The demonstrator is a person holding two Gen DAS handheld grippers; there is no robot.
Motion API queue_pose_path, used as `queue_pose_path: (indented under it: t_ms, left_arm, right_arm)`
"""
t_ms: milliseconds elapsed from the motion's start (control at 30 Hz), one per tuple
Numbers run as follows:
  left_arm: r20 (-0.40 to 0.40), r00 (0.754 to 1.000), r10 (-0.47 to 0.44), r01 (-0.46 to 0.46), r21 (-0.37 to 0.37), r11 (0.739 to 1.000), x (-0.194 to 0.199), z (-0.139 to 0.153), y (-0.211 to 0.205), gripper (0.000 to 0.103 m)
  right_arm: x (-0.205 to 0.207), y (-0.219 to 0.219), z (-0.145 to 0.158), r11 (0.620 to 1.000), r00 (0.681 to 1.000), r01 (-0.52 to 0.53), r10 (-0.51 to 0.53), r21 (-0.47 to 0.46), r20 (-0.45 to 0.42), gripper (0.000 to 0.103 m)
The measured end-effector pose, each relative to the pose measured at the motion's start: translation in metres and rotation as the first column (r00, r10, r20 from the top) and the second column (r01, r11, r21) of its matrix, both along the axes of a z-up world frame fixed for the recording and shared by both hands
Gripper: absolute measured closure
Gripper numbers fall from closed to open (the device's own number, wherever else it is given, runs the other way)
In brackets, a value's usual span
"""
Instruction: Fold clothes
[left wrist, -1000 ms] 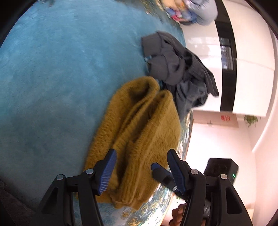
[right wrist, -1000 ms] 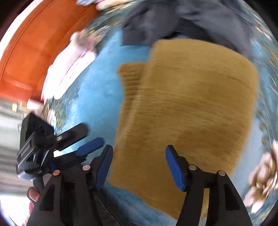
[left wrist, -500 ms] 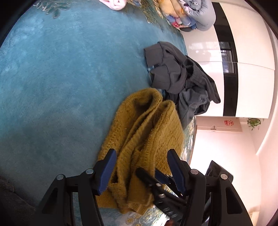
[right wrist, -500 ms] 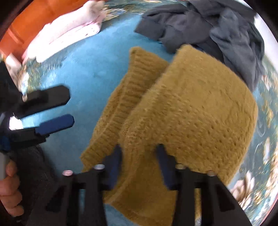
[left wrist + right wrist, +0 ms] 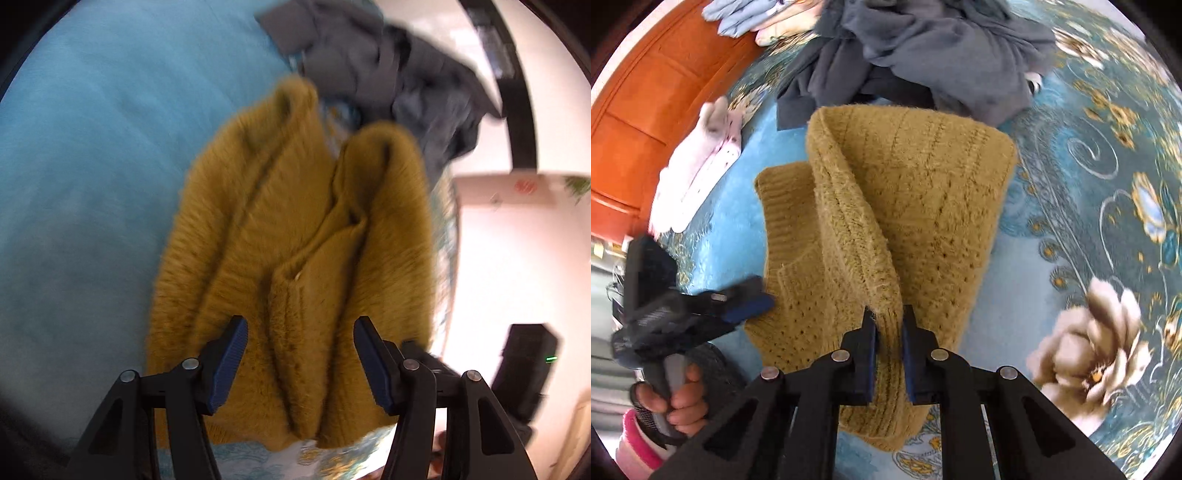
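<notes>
A mustard-yellow knit sweater [image 5: 916, 192] lies bunched on the blue carpet [image 5: 1071, 206]. My right gripper [image 5: 888, 334] is shut on a raised fold of the sweater at its near edge and lifts it into a ridge. My left gripper [image 5: 297, 345] is open, its jaws wide apart just above the sweater [image 5: 295, 229] near its near edge, holding nothing. The left gripper also shows in the right wrist view [image 5: 738, 306], hand-held at the sweater's left edge.
A pile of dark grey clothes [image 5: 923, 51] lies just beyond the sweater, also in the left wrist view [image 5: 388, 62]. Folded pink clothes [image 5: 698, 166] lie at the left by an orange wooden panel [image 5: 646, 96]. A black device [image 5: 524, 373] stands off the carpet at right.
My right gripper has shut on a fold of the sweater and pulled it up. My left gripper has moved in closer over the sweater and stays open.
</notes>
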State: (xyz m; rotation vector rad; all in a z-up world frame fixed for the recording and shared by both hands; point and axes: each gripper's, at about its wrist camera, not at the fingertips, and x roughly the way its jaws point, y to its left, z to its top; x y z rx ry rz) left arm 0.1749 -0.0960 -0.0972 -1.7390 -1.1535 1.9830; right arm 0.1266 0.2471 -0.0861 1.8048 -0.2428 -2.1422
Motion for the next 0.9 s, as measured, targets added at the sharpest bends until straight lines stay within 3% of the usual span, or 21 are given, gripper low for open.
queue_pose_path:
  t_ms: [100, 167, 233, 333, 433, 567, 600, 667, 767, 900]
  left_arm:
    - [0.001, 1.000, -0.019, 0.019, -0.031, 0.999, -0.008, -0.003, 0.011, 0.043]
    - [0.009, 1.000, -0.001, 0.001, -0.025, 1.000, -0.011, -0.004, 0.011, 0.053]
    - [0.017, 1.000, 0.005, -0.004, -0.050, 0.999, -0.013, -0.006, 0.012, 0.079]
    - [-0.003, 1.000, 0.007, -0.007, -0.080, 0.997, -0.009, -0.002, 0.012, 0.087]
    - [-0.054, 0.998, 0.030, -0.034, -0.072, 0.997, 0.001, 0.012, 0.009, 0.089]
    - [-0.228, 0.973, 0.031, -0.057, -0.109, 0.992, 0.033, 0.062, -0.001, 0.089]
    - [-0.238, 0.970, 0.044, -0.071, -0.108, 0.992, 0.039, 0.067, -0.005, 0.089]
    - [-0.193, 0.976, 0.096, -0.119, -0.107, 0.987, 0.048, 0.062, -0.018, 0.089]
    - [-0.090, 0.979, 0.182, -0.191, -0.097, 0.977, 0.052, 0.047, -0.035, 0.089]
    - [-0.071, 0.978, 0.197, -0.203, -0.098, 0.974, 0.061, 0.046, -0.041, 0.089]
  right_arm:
    - [0.001, 0.008, 0.002, 1.000, 1.000, -0.003, 0.003, -0.016, 0.006, 0.091]
    - [0.001, 0.009, 0.002, 1.000, 1.000, -0.005, 0.005, -0.023, 0.010, 0.091]
    - [0.000, 0.007, 0.001, 1.000, 1.000, -0.003, 0.004, -0.026, 0.014, 0.091]
    - [0.002, 0.009, 0.002, 1.000, 1.000, -0.003, 0.003, -0.026, 0.015, 0.091]
    - [0.003, 0.006, 0.003, 1.000, 1.000, -0.002, 0.002, -0.032, 0.006, 0.091]
    - [0.011, -0.008, 0.025, 0.992, 0.997, -0.050, 0.043, -0.120, -0.060, 0.091]
    - [0.015, -0.015, 0.034, 0.986, 0.994, -0.081, 0.069, -0.146, -0.089, 0.091]
    - [0.020, -0.031, 0.043, 0.974, 0.985, -0.142, 0.121, -0.179, -0.125, 0.091]
    - [0.028, -0.061, 0.033, 0.961, 0.976, -0.211, 0.197, -0.179, -0.094, 0.091]
    - [0.036, -0.090, 0.013, 0.944, 0.964, -0.267, 0.266, -0.193, -0.032, 0.091]
